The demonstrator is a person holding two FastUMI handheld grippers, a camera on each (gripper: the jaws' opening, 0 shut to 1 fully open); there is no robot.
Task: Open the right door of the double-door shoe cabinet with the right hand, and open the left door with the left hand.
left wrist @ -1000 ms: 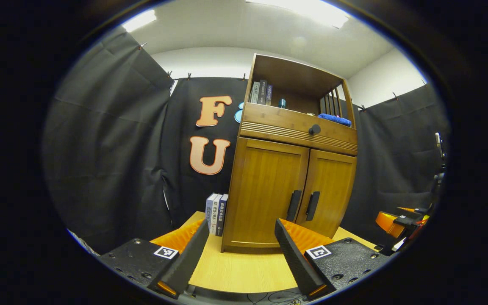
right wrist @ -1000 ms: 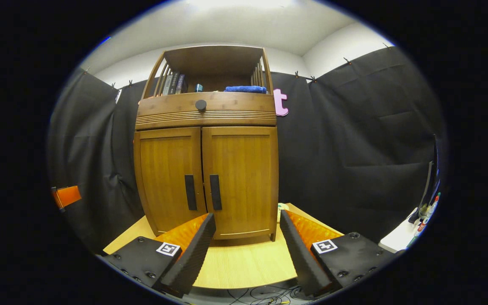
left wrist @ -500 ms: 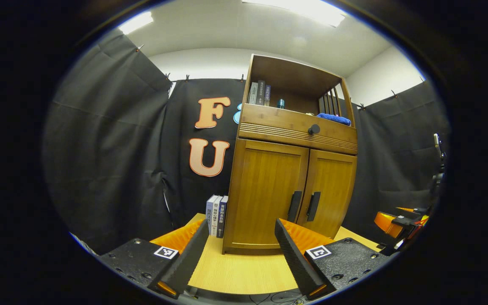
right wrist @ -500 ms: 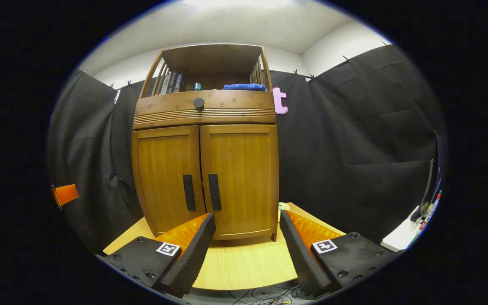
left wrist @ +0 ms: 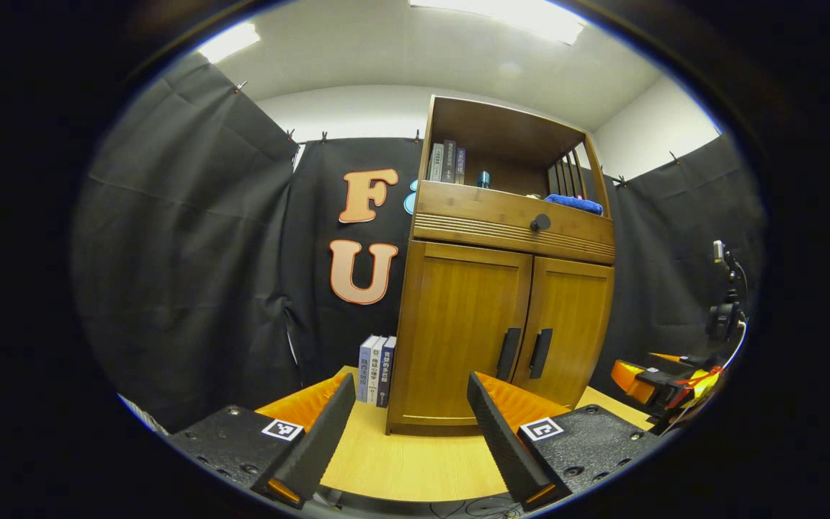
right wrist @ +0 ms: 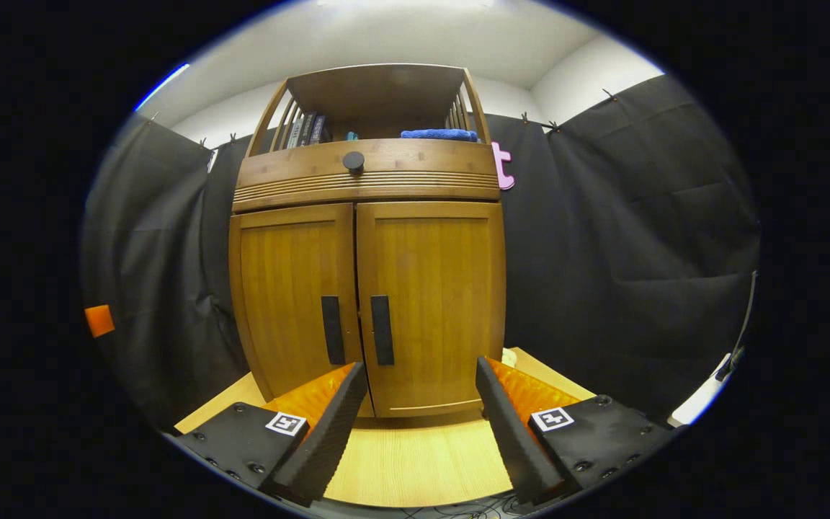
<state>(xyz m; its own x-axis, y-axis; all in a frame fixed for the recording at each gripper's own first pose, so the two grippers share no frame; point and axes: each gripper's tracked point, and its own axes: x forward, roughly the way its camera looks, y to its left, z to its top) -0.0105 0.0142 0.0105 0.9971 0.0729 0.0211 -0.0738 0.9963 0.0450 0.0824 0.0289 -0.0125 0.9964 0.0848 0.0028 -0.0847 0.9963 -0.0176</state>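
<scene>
Shoe cabinet (right wrist: 368, 288) stands on table (right wrist: 415, 461), against the booth wall. Left door (right wrist: 292, 295) and right door (right wrist: 433, 295) meet at centre, handles side by side. Drawer (right wrist: 364, 176) above doors; open shelf on top holds books (right wrist: 303, 131) left, folded cloth (right wrist: 438, 134) right. Further books (left wrist: 375, 369) stand upright on the table left of the cabinet.

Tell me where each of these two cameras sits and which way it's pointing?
Left gripper view: rides on the left gripper, looking at the cabinet from its left, books beside it; its own open fingers show below, the right gripper far right.
Right gripper view: rides on the right gripper, facing the cabinet's doors nearly head-on; its own open fingers show below.
Shared: the cabinet with both doors closed, the handles, the blue cloth on the shelf, the table.
</scene>
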